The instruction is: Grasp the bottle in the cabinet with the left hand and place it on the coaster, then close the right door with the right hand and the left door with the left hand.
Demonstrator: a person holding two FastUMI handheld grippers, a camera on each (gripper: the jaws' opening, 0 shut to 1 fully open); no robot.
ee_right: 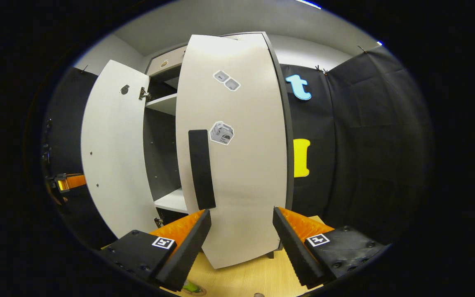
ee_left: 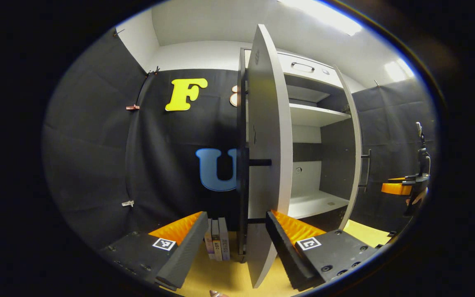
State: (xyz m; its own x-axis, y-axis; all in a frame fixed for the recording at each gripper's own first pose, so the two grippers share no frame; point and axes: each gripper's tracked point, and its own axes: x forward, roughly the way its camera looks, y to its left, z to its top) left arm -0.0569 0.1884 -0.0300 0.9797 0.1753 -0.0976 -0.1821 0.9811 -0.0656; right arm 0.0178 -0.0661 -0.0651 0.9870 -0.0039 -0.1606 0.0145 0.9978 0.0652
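Both my grippers face the cabinet [ee_left: 316,136], its two doors in different positions.

In the left gripper view, my left gripper [ee_left: 237,247] has its fingers spread wide with nothing between them, pointed at the edge of the left door [ee_left: 268,144], which stands swung out from the cabinet; a few books [ee_left: 217,243] stand on the table [ee_left: 229,280] just left of that door, and the cabinet's shelves to its right look bare. Far right of the cabinet, my other gripper shows at the rim. In the right gripper view, the left door is open at the left, and my right gripper [ee_right: 241,243] is spread and empty, close before the right door [ee_right: 237,165] and its dark handle [ee_right: 201,169]. I cannot see the bottle or coaster.
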